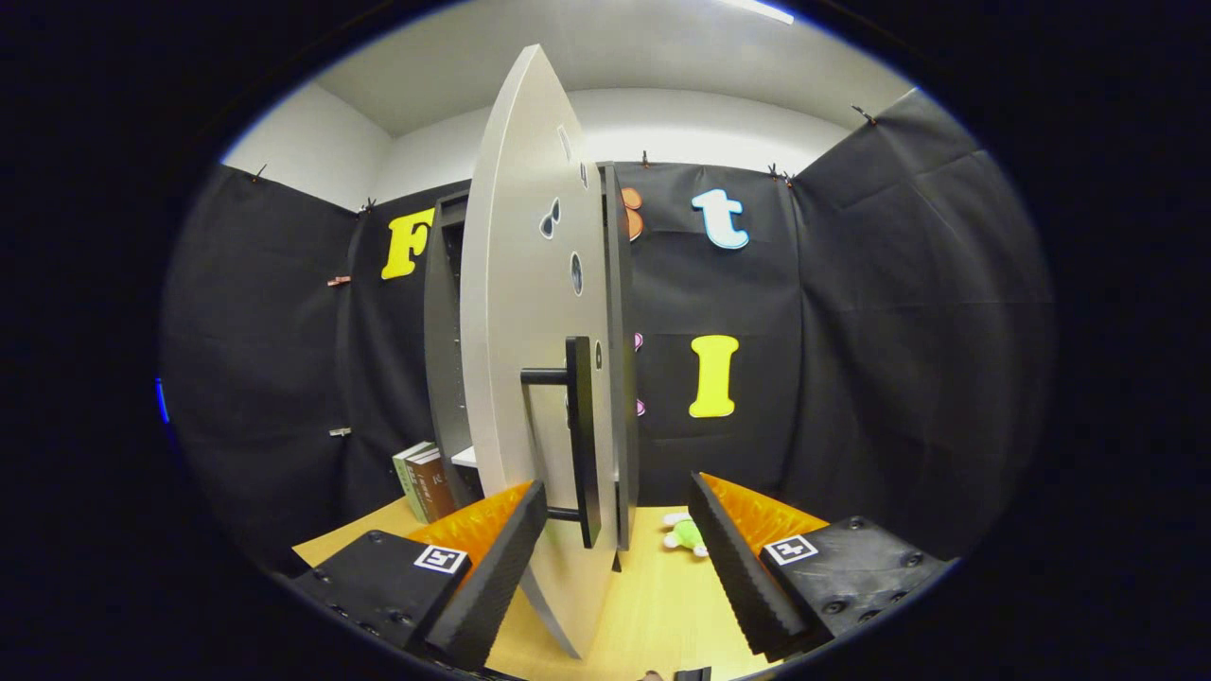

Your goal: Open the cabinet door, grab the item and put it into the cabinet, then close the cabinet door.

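Gripper view showed your gripper (pixel 617 553) with its fingers spread wide, one black ribbed pad on each side of the cabinet door (pixel 530 350), neither pad pressing on anything. You had the door swung out towards you, nearly edge-on: a pale grey panel with a few small dark cut-out shapes in its upper part. Its black bar handle (pixel 581 440) stood upright on two short posts, just ahead of the fingers and in the gap between them, nearer the left pad. Behind the door you could see the dark grey cabinet (pixel 441 350) body, with a pale shelf (pixel 465 457) showing inside near its bottom.

The item, a small green and white plush toy (pixel 685 533), lay on the light wooden table (pixel 653 596) beyond the fingers, just to the right of the door's lower edge and near the table's far edge. Some books (pixel 423 480) stood upright at the table's far left corner, beside the cabinet. Black cloth walled the booth on all sides, with a white wall and ceiling above it.
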`<control>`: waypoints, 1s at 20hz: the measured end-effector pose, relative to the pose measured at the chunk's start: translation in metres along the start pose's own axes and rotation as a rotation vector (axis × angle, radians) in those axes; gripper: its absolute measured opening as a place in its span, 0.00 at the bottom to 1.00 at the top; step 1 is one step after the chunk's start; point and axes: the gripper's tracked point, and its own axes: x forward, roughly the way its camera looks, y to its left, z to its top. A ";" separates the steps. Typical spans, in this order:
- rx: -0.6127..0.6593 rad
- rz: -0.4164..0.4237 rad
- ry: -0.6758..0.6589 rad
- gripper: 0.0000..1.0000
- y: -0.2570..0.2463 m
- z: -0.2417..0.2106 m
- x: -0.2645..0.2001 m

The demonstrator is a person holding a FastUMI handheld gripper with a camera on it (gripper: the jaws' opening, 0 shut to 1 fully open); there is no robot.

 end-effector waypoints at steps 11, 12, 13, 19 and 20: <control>-0.001 0.128 0.025 0.98 0.094 -0.017 0.045; 0.002 0.122 0.025 0.98 0.103 -0.019 0.051; 0.017 0.121 0.026 0.98 0.113 -0.020 0.057; 0.064 0.192 0.018 0.98 0.197 -0.017 0.102; 0.066 0.201 0.003 0.98 0.208 -0.010 0.108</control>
